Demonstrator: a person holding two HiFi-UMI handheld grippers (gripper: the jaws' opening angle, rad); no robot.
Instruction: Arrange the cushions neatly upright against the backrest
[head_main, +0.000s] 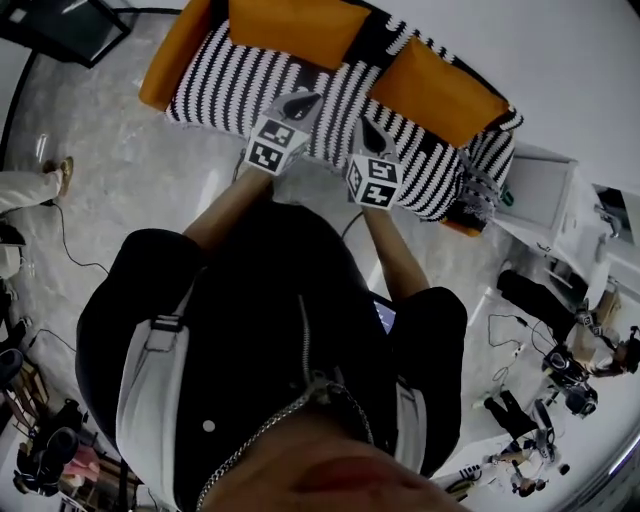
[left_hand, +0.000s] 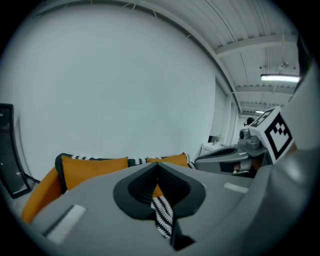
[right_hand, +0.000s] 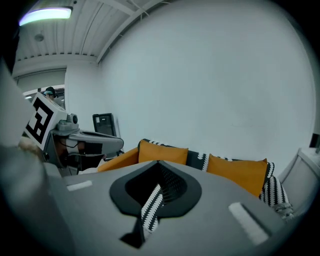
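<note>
Two orange cushions stand upright against the backrest of a black-and-white striped sofa (head_main: 225, 85): the left cushion (head_main: 295, 30) and the right cushion (head_main: 435, 90). My left gripper (head_main: 300, 103) and right gripper (head_main: 372, 133) hover side by side over the seat's front edge, both shut and empty. In the left gripper view the left gripper (left_hand: 157, 165) points at the sofa, with both cushions (left_hand: 95, 169) behind it. The right gripper view shows the right gripper (right_hand: 159, 164) shut, with the left cushion (right_hand: 162, 152) and the right cushion (right_hand: 240, 172) beyond.
An orange armrest (head_main: 165, 60) closes the sofa's left end, and a fringed striped cover (head_main: 475, 200) hangs at its right end. A white cabinet (head_main: 540, 185) stands right of the sofa, a black screen (head_main: 65, 25) to its left. Cables, gear and people occupy the floor at right.
</note>
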